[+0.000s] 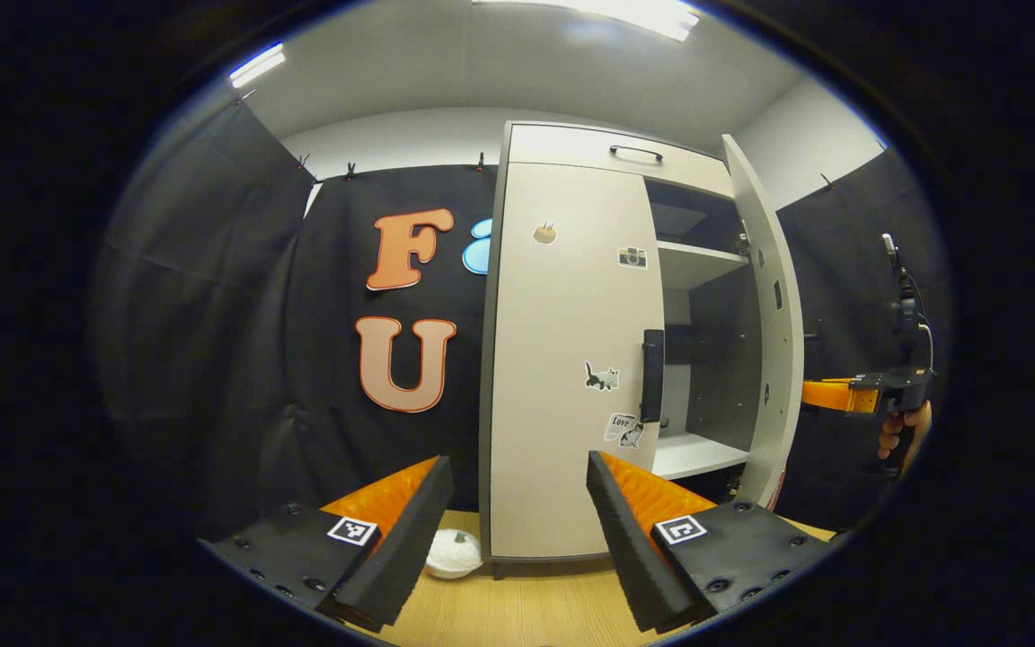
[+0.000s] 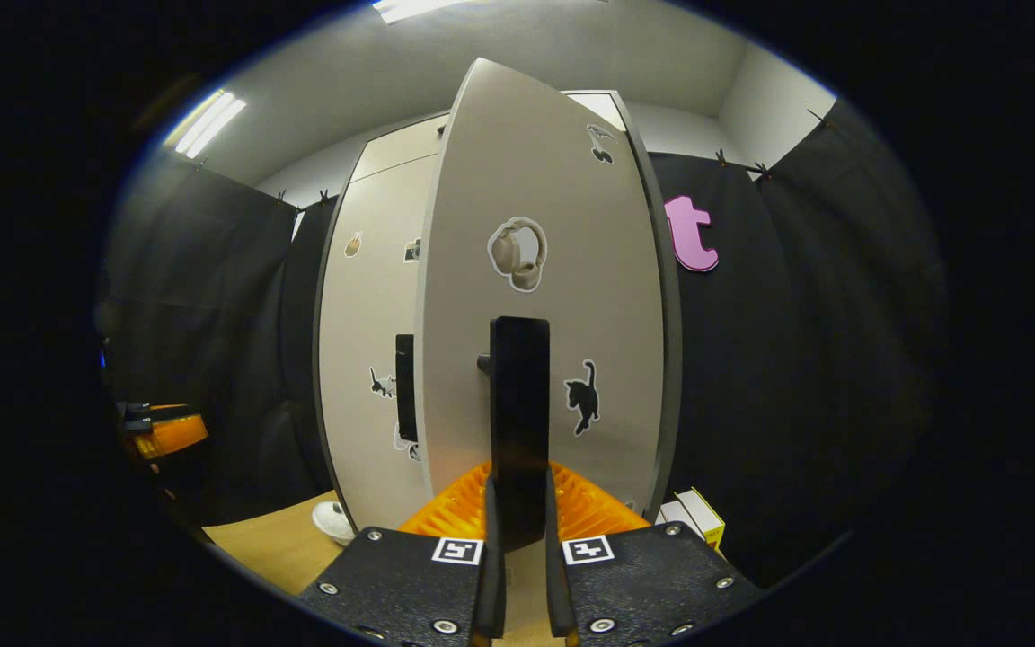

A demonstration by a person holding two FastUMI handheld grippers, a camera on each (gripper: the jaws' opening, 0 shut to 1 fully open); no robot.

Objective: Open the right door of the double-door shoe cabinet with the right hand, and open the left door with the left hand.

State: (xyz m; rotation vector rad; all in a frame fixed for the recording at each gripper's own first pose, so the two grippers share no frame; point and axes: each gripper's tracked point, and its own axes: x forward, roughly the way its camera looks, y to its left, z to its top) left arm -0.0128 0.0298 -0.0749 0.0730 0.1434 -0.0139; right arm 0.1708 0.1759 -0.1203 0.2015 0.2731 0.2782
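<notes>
The tall pale grey double-door shoe cabinet [image 1: 562,359] stands on a light wooden floor [image 1: 535,611] against the black cloth booth wall [image 1: 212,314]. Its right door [image 2: 540,296], a flat grey panel with a headphone sticker and a black cat sticker, is swung out from the cabinet, so that in the left gripper view it stands edge-on [image 1: 765,323] and bares the white shelves [image 1: 697,262] inside. The right hand-held gripper [image 2: 517,530] is clenched on that door's long black vertical handle [image 2: 518,422], both fingers pressing its lower end from either side; in the left gripper view this same tool [image 1: 877,394] is seen beyond the open door's edge, held by a hand [image 1: 897,436]. The cabinet's left door [image 1: 562,377], grey and dotted with small stickers, lies flush with the cabinet front, its own black vertical handle [image 1: 652,376] at its inner edge. The left hand-held gripper [image 1: 517,503] is released, its fingers spread wide, and sits apart from the cabinet, in front of the left door's lower part and touching nothing. Above the doors runs a grey drawer front with a slim black pull [image 1: 635,153]. A small white round object [image 1: 453,552] lies on the floor by the cabinet's lower left corner, and a small white and yellow box [image 2: 695,514] lies on the floor just beyond the open right door.
</notes>
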